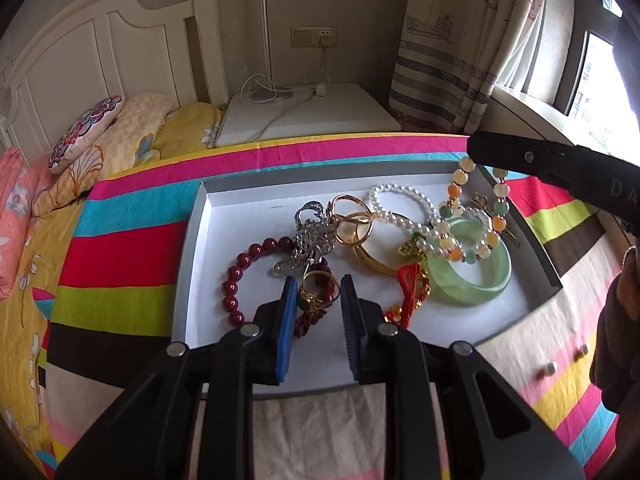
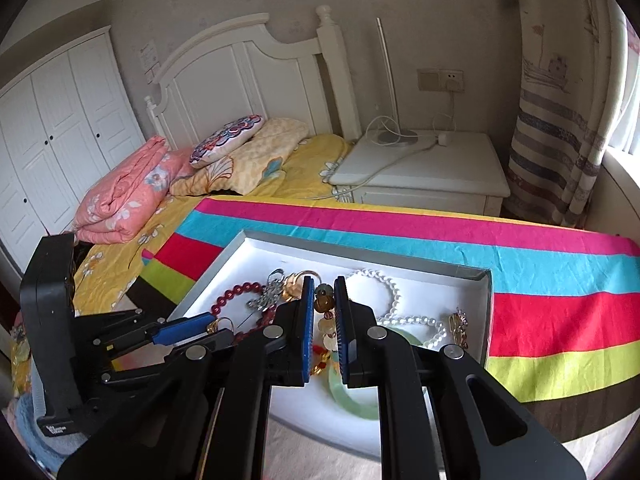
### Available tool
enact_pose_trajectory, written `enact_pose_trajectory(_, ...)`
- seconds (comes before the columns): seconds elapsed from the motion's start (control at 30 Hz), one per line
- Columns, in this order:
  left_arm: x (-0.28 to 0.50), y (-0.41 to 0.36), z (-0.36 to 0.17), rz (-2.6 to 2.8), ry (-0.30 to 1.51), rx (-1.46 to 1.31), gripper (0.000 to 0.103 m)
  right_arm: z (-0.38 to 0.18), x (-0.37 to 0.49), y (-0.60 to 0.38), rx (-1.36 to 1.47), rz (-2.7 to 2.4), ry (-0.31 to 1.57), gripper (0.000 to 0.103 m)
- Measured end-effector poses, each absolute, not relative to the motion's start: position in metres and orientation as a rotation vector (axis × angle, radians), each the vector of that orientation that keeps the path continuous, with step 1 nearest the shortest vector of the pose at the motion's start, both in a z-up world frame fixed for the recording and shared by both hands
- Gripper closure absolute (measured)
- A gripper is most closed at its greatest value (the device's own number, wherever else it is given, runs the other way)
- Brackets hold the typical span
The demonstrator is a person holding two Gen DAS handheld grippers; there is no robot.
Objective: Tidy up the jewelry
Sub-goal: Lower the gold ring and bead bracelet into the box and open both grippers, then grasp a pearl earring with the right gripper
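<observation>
The right gripper (image 2: 322,300) pinched a bead bracelet (image 1: 476,216), lifting it above the tray (image 1: 200,240); the left gripper (image 1: 319,286), spread, straddled a gold ring (image 1: 318,290) inside the tray

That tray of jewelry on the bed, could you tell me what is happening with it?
A person with two handheld grippers is sorting jewelry in a shallow white tray. The right gripper is shut on a multicoloured stone bead bracelet, lifting one end above the pale green jade bangle. The left gripper is open around a gold ring with a green stone.
</observation>
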State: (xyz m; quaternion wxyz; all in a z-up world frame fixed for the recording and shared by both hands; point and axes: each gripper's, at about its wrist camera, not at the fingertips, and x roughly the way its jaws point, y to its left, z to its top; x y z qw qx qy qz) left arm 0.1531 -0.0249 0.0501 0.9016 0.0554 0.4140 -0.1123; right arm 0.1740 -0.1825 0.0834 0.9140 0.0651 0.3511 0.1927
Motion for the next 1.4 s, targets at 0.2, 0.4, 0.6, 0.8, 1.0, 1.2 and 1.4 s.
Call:
enact_pose_trajectory(0.2, 0.177, -0.028, 0.042, -0.205, 0.881, 0.081, 0.081, 0.08, 0.205, -0.2, 0.216, 0.334, 0.729, 0.091)
enact_pose_trajectory(0.4, 0.174, -0.031, 0.041, -0.185, 0.861, 0.073, 0.038, 0.064, 0.211, -0.218, 0.248, 0.286, 0.748, 0.08)
enact_pose_trajectory(0.6, 0.147, -0.016, 0.059, -0.128, 0.763, 0.026, 0.02, 0.071, 0.174, -0.245, 0.247, 0.302, 0.704, 0.049)
enact_pose_trajectory(0.8, 0.086, 0.0, 0.076, -0.034, 0.627, -0.011, 0.002, 0.083, 0.099, -0.277, 0.188, 0.295, 0.637, 0.037)
enact_pose_trajectory(1.0, 0.038, -0.013, 0.066, -0.124, 0.696, -0.015, 0.002, 0.058, 0.031, -0.306, 0.152, 0.253, 0.677, 0.034)
enact_pose_trajectory(1.2, 0.017, -0.043, 0.038, -0.255, 0.802, -0.017, 0.002, 0.024, -0.006, -0.302, 0.056, 0.253, 0.789, 0.034)
enact_pose_trajectory(1.4, 0.009, -0.065, 0.02, -0.289, 0.838, 0.076, 0.002, 0.012, -0.008, -0.283, -0.049, 0.291, 0.836, 0.037)
